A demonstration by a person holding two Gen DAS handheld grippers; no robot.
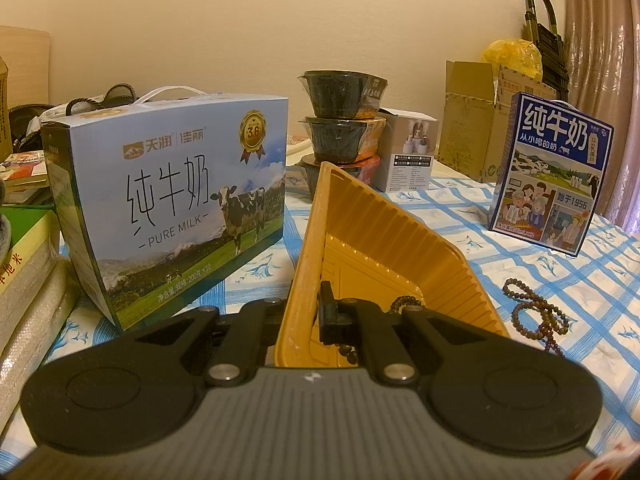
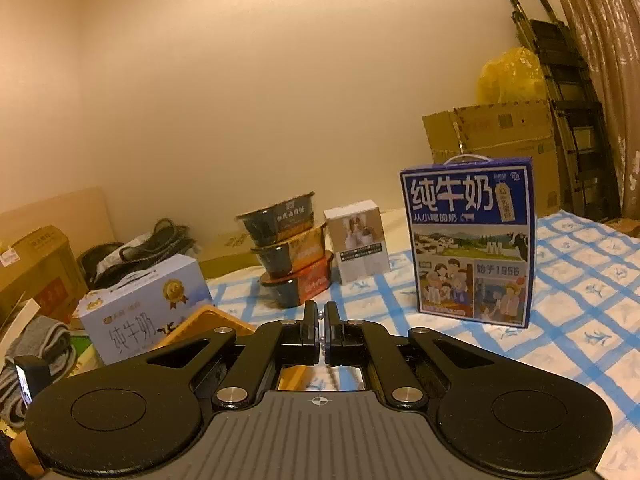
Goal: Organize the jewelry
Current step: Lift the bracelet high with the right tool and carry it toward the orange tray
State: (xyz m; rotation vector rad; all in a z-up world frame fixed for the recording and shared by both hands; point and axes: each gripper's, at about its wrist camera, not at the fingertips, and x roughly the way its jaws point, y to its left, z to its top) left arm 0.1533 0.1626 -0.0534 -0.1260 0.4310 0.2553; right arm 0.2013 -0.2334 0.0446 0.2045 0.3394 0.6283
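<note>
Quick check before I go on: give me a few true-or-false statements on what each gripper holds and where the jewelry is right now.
1. The left gripper is clamped on the rim of the yellow tray. True.
2. The yellow tray lies flat on the checked tablecloth. False: it is tipped up on edge, held by the rim.
3. The right gripper is shut on a thin chain of small silver beads. True.
4. The brown bead string on the cloth lies to the left of the tray. False: it lies to the tray's right in the left wrist view.
5. The tray holds no jewelry. False: dark beads show inside it near the gripper.
</note>
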